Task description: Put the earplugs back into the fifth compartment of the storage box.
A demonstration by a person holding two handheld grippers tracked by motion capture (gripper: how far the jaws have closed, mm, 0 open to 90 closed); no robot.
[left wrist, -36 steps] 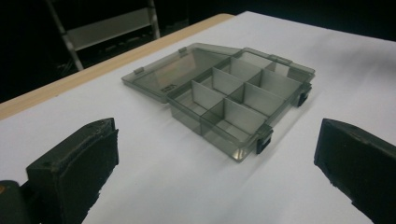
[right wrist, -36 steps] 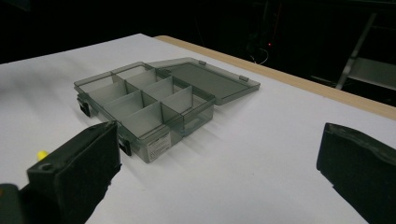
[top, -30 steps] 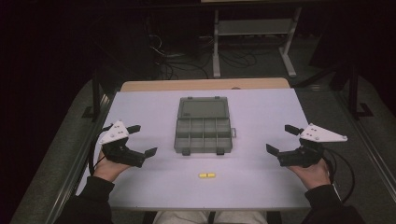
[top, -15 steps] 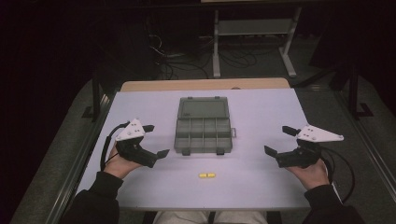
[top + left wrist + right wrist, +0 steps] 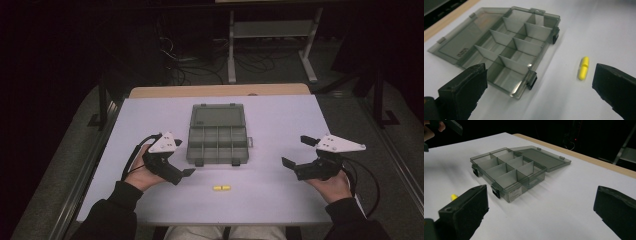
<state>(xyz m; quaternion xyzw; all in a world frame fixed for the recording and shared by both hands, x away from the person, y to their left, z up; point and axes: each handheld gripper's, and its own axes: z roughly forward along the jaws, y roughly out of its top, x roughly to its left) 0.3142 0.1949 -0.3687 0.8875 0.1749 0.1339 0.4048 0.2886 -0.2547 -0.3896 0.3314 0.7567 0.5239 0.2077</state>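
While both grippers' fingers stay spread, the left gripper view reveals the yellow capsule's (image 5: 583,68) middle groove.

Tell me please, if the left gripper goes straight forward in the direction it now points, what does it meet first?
Probably bare white table. The open left gripper aims between the grey transparent compartment box and the small yellow capsule-shaped piece; depth is unclear.
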